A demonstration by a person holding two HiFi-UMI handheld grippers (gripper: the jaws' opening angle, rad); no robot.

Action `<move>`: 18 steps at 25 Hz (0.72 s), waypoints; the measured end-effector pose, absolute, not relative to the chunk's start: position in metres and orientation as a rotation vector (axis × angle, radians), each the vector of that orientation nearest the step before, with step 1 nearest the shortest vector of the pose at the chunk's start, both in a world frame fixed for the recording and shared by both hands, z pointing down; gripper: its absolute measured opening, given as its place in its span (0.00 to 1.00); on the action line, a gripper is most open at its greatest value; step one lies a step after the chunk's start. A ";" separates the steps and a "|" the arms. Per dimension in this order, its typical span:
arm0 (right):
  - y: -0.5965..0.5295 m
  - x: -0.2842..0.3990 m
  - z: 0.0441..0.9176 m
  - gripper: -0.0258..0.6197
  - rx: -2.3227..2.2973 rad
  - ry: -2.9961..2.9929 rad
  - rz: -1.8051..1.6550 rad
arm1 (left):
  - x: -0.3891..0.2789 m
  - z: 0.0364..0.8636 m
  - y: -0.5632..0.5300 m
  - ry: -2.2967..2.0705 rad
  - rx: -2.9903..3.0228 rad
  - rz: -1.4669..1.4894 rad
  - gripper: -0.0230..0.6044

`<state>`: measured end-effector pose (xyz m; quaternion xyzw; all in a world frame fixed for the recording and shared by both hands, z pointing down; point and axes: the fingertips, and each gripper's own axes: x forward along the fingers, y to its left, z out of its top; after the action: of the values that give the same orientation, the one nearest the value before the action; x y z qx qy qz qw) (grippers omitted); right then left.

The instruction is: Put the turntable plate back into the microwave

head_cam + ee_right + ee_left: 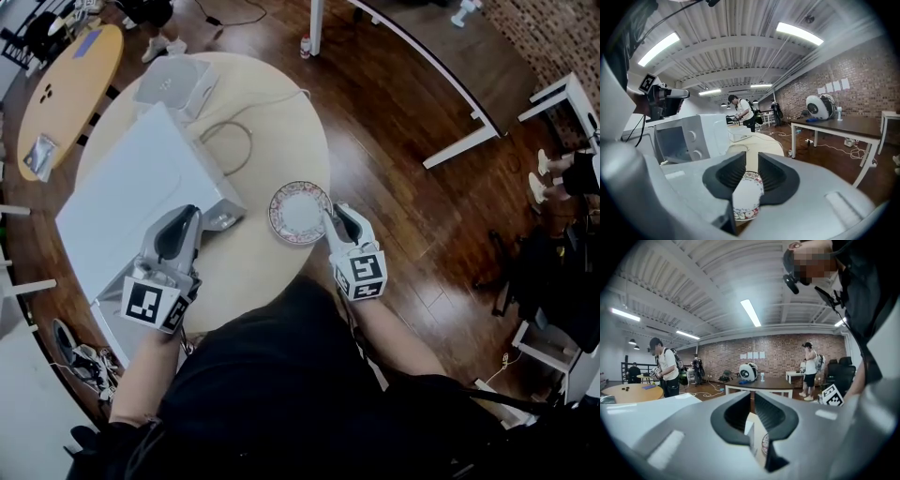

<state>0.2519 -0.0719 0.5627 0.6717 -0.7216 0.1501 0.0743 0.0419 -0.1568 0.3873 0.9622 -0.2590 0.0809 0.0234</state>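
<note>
Now my right gripper point(330, 216), jaws spread, sits at the right rim of the round, floral-edged white plate point(298, 212) lying near the beige desk's point(272, 131) right edge; the boxy white microwave point(131, 192) stands to its left.

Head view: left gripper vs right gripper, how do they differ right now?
Place: left gripper hangs over the microwave front corner; right gripper sits at the plate rim. Jaws: right gripper clearly apart, plate showing between; left gripper only a slit. Shared: both grip nothing.
</note>
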 end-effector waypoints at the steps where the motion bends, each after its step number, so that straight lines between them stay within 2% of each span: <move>1: -0.072 0.253 0.566 0.17 2.015 -2.161 0.463 | 0.047 0.386 -0.155 -0.791 2.979 0.247 0.09; 8: -0.073 0.259 0.588 0.20 1.994 -2.153 0.534 | 0.063 0.391 -0.154 -0.773 2.970 0.261 0.09; 13: -0.075 0.264 0.607 0.27 2.006 -2.126 0.578 | 0.068 0.396 -0.152 -0.759 2.958 0.293 0.09; 18: -0.074 0.266 0.632 0.28 1.990 -2.093 0.665 | 0.070 0.397 -0.152 -0.759 2.943 0.313 0.09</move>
<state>0.2663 -0.0744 0.6316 0.6688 -0.7034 0.2236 0.0887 0.0696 -0.1519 0.3972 0.9623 -0.2482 0.1023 0.0429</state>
